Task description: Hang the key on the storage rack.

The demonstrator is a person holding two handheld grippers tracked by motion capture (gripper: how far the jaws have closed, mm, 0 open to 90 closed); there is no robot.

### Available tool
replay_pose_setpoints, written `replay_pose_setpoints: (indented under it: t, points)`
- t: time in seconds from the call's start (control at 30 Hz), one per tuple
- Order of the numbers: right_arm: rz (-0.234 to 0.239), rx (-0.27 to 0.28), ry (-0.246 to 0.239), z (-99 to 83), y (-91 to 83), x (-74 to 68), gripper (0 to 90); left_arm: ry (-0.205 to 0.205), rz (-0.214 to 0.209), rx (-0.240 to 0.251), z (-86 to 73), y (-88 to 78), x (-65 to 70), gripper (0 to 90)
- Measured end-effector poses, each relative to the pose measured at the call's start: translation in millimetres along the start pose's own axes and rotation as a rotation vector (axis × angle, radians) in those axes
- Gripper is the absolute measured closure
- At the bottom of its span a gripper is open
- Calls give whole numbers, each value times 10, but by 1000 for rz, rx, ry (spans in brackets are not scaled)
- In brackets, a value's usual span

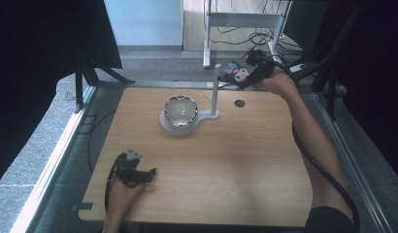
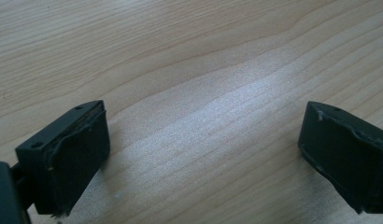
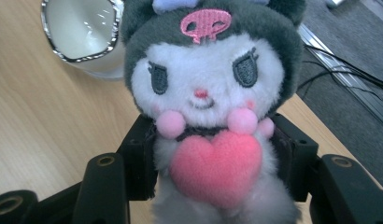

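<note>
Right gripper was clamped on a plush toy, jaws pinching its body from both sides just below the head. It was held up at the far right of the table, close to the top of the thin white post; in the high view the toy sat just right of the post tip, whether touching or apart I cannot tell. Post stood upright on a flat white base that also carried a round mirror-like dish w/ shiny faceted rim.

Key relation: post lay just to the left of the held toy, long axis vertical; right hand far nearer to it than left. Judgement: any hanging or placing on the post would need the toy brought over the tip, then down.

Left gripper rested near the front-left edge, well apart from the stand, jaws spread wide w/ nothing between, bare wood under them.

Materials: toy soft, fuzzy; dark hood w/ pink skull patch, white face, pink pom-poms, pink felt heart. Should compress easily. Table pale wood-grain laminate, smooth. Small dark disc lay on the table right of the post.
</note>
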State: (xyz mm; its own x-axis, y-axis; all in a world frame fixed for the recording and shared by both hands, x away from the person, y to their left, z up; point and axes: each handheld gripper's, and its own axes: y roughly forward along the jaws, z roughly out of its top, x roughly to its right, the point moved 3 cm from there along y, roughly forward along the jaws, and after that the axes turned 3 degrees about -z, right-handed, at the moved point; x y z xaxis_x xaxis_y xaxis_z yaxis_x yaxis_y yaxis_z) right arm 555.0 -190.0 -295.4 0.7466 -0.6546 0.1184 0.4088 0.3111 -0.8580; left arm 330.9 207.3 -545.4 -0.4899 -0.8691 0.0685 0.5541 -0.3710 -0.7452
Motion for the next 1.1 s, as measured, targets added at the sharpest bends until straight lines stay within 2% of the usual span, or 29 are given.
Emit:
replay_pose_setpoints:
  t: [0.23,0.33,0.67,0.9,1.1]
  points:
    - [38,-4,-27,-15,80,-118,426,-1,-1,0,0,-1,0,22]
    - [63,-18,-39,-39,199,-192,426,0,1,0,0,0,-1,22]
    - [111,-46,-44,-129,500,-293,423,0,4,4,0,3,1,22]
    - [104,-73,-30,-259,697,-269,418,-1,3,5,0,4,3,22]
    - [62,-86,-16,-337,834,-228,413,-2,3,3,-2,2,3,22]
